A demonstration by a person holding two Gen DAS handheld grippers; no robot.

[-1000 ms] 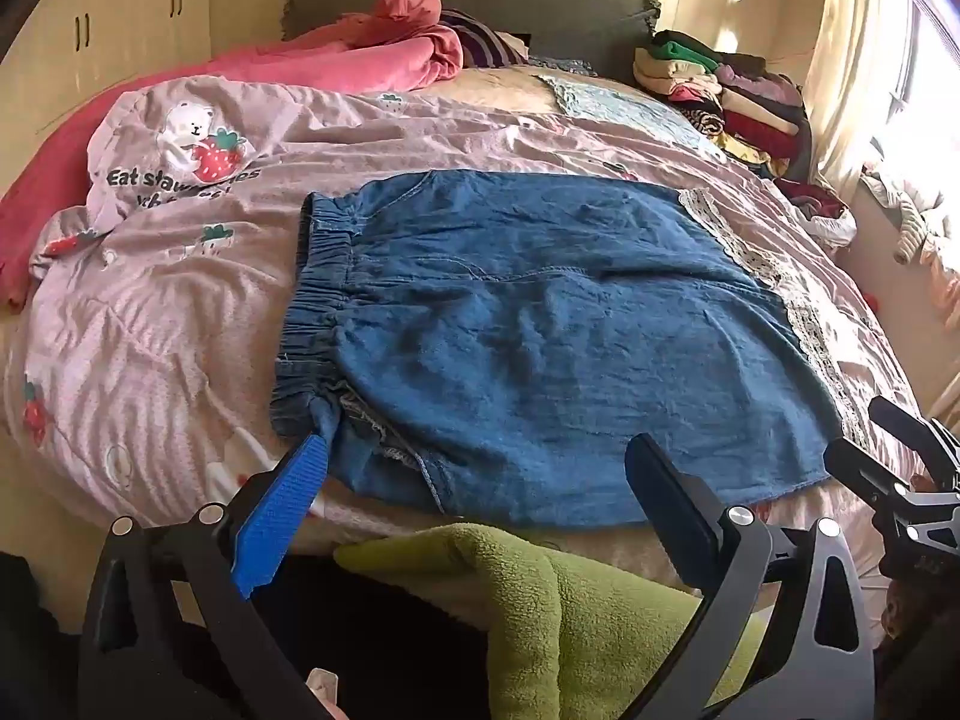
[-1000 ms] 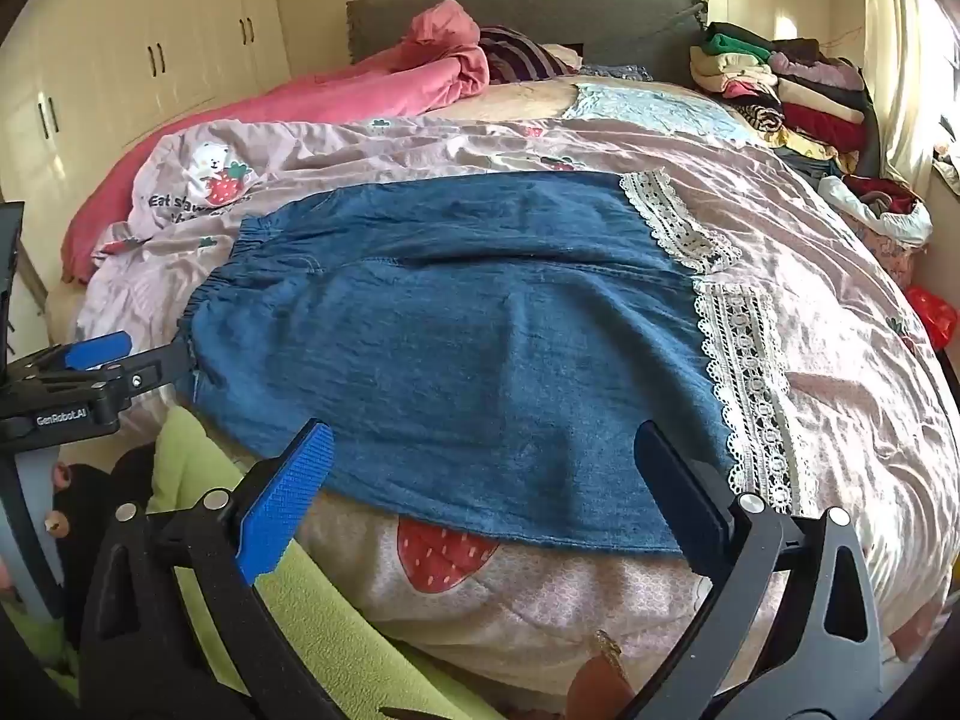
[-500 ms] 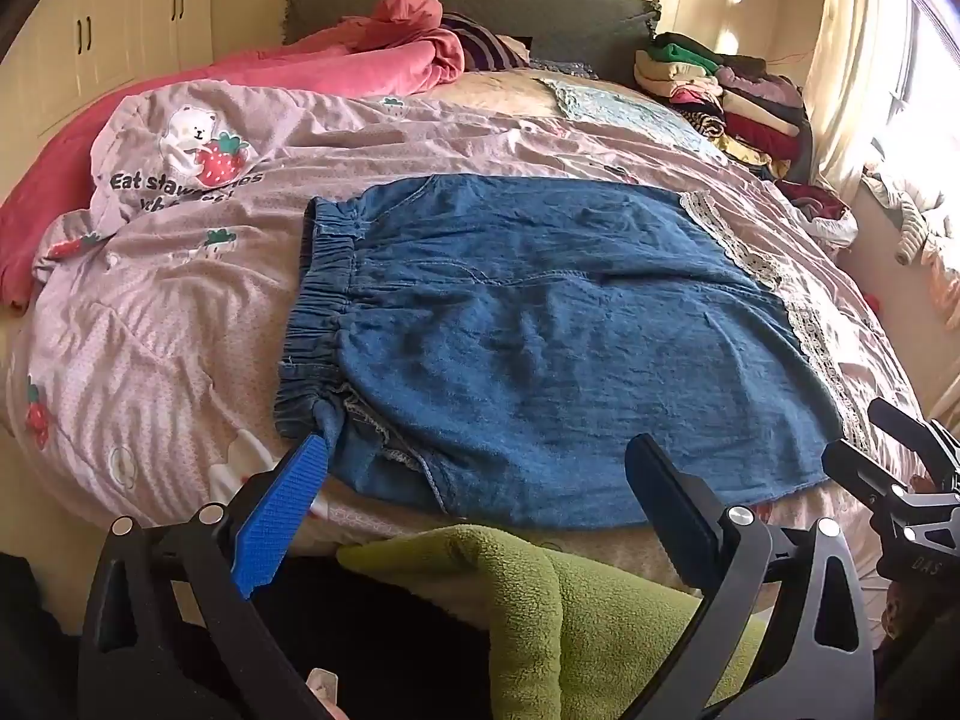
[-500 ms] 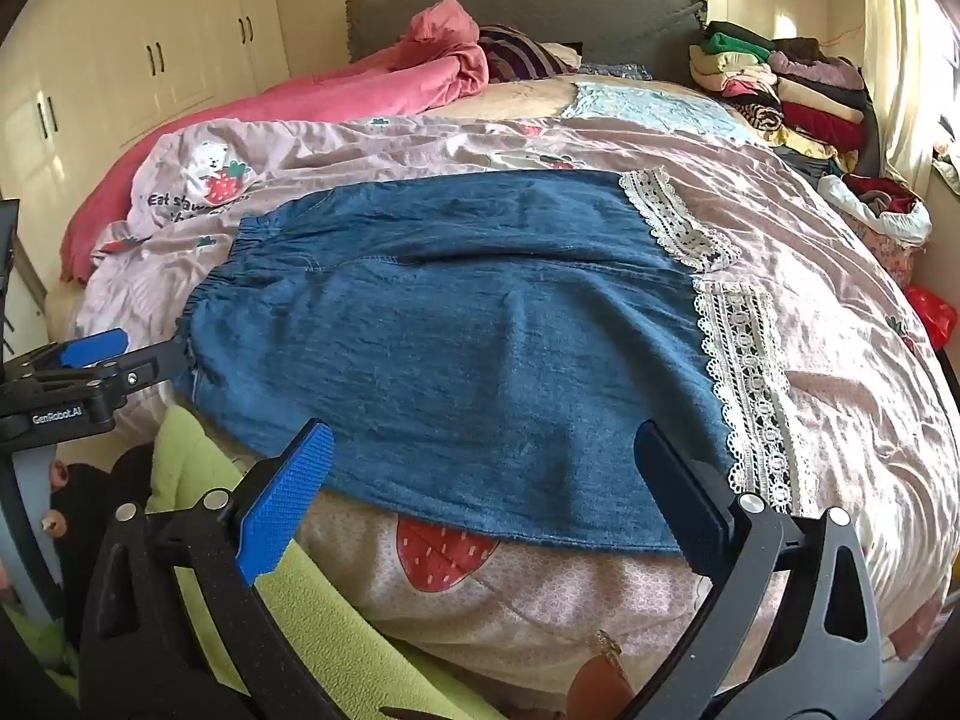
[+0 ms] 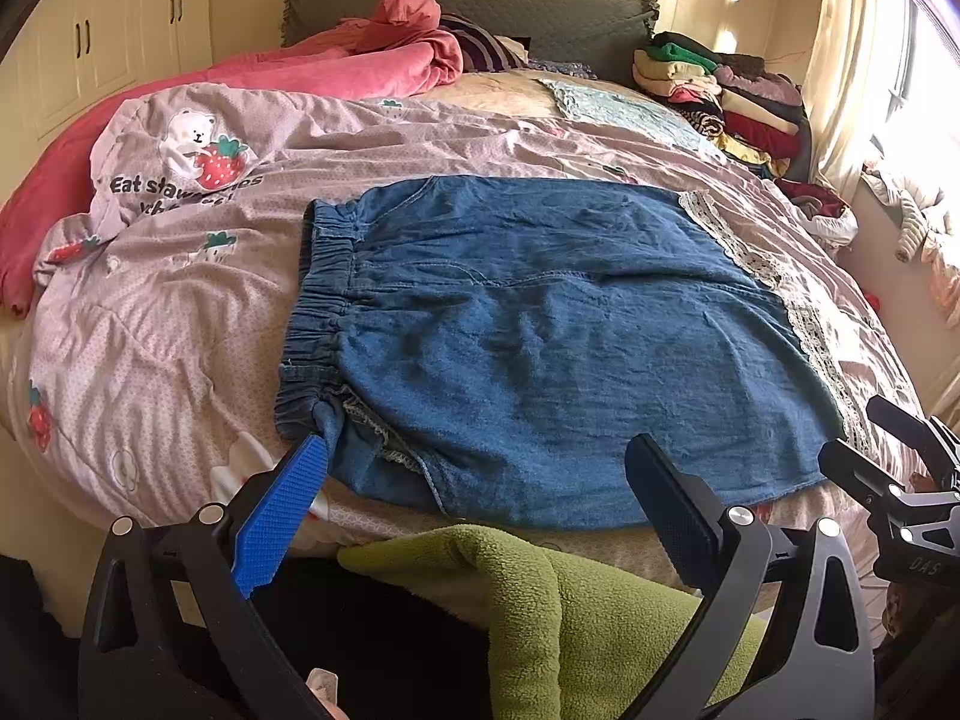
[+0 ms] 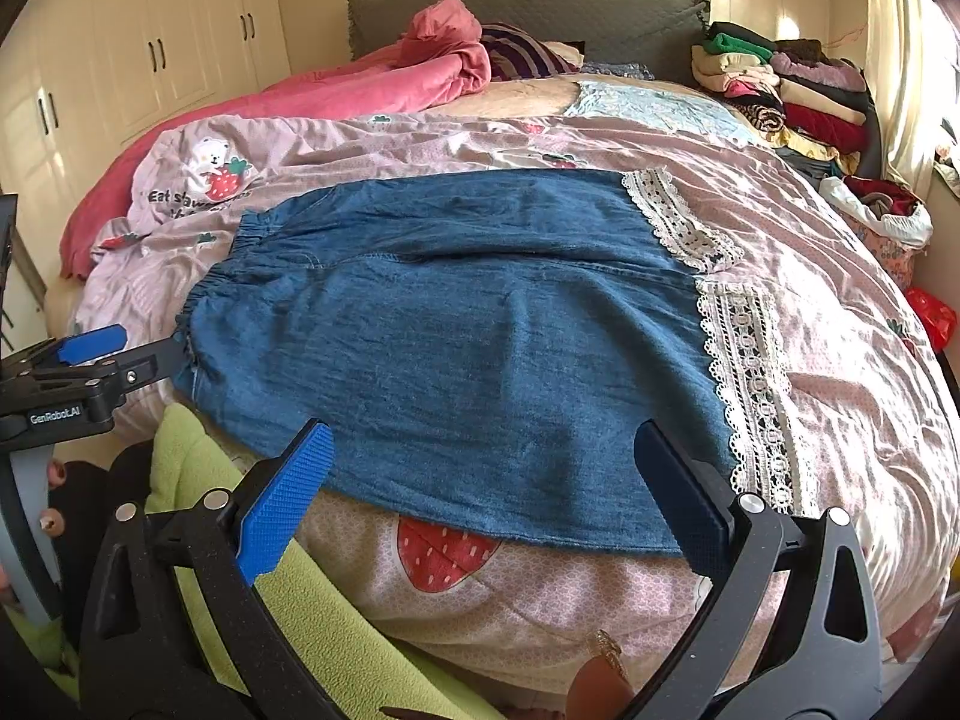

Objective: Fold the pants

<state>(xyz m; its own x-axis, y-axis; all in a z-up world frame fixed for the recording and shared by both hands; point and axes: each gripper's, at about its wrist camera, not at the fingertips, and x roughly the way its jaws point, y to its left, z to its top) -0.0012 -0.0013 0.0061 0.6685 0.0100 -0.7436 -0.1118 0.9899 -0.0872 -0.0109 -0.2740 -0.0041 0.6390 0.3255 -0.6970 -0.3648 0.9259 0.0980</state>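
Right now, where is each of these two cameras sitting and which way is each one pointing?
Left wrist: rides the open left gripper at the bed's near edge, facing the headboard over the waistband end of the denim pants; the right gripper shows at far right.
Right wrist: rides the open right gripper, by the lace hem; the left gripper shows at far left.
Shared: pants, pink quilt, folded clothes stack.

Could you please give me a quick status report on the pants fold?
Left gripper open, right gripper open, both empty. Blue denim pants with lace hems flat on pink strawberry-print quilt, not yet folded. Nothing on the pants.
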